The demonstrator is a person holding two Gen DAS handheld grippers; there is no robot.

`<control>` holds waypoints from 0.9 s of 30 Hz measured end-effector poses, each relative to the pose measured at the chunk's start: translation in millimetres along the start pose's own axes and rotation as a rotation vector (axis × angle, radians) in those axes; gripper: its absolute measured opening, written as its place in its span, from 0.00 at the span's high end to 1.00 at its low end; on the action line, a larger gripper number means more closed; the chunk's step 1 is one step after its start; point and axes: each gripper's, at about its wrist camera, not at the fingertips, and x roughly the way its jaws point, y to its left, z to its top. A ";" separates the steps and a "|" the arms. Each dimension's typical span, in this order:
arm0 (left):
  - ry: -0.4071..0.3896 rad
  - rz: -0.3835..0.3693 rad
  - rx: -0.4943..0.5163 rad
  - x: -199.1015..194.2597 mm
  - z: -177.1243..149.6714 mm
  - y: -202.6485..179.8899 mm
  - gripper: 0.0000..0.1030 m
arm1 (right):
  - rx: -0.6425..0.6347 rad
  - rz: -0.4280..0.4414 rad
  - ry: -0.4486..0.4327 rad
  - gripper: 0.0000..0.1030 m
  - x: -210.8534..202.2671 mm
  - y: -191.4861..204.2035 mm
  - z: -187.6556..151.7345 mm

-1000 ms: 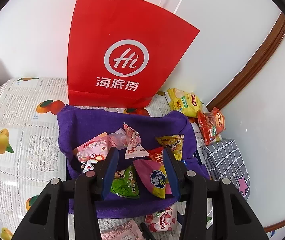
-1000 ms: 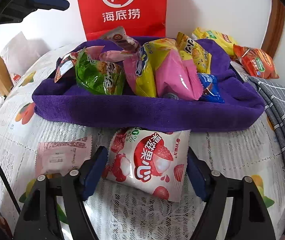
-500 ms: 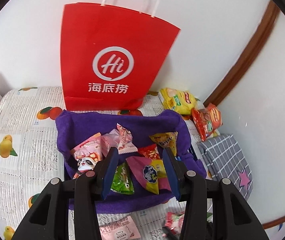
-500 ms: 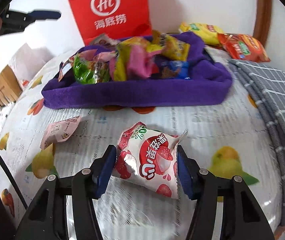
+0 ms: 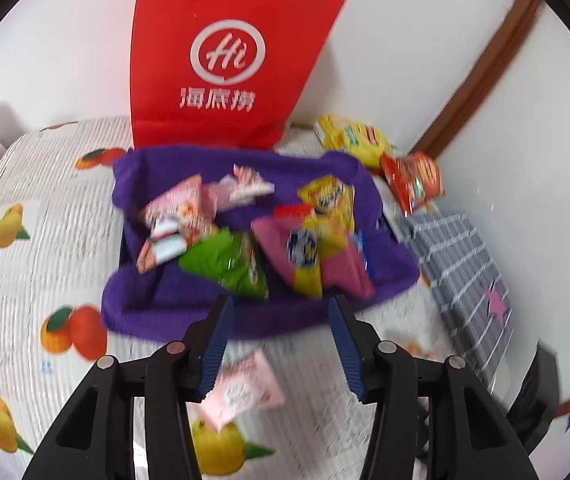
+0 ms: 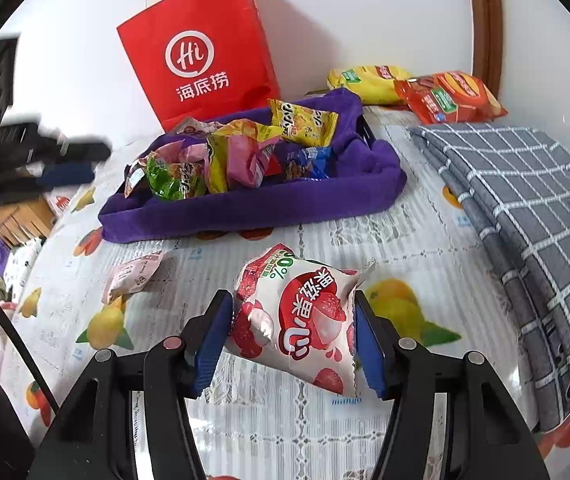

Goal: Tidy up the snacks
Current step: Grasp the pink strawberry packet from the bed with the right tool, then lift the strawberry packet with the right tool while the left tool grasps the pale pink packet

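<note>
A fruit-print table (image 6: 413, 240) carries a red paper bag (image 6: 201, 52) against the wall and, in front of it, a purple cloth-lined tray (image 6: 253, 204) heaped with snack packets. The right tongs (image 6: 293, 330) are clamped on a lychee jelly packet (image 6: 301, 316), near the tray. The left tongs (image 5: 279, 332) stand apart and empty above a pink packet (image 5: 245, 390) on the table.

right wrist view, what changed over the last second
The right claw closed on the lychee jelly pack and lifted it back, away from the purple tray. The left claw, open and empty, pulled back over the pink packet. The tray snacks and red bag stayed put.
</note>
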 end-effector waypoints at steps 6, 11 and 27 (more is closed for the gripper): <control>0.052 0.063 0.060 7.3 -40.3 4.7 0.50 | 0.027 0.018 0.008 0.43 -3.8 -9.2 -7.2; 0.102 0.093 0.065 22.9 -64.0 16.7 0.50 | 0.031 0.020 0.006 0.43 -9.1 -14.0 -10.2; 0.103 0.172 0.200 59.9 -65.8 9.3 0.50 | 0.048 0.041 0.038 0.43 2.1 -20.7 -0.6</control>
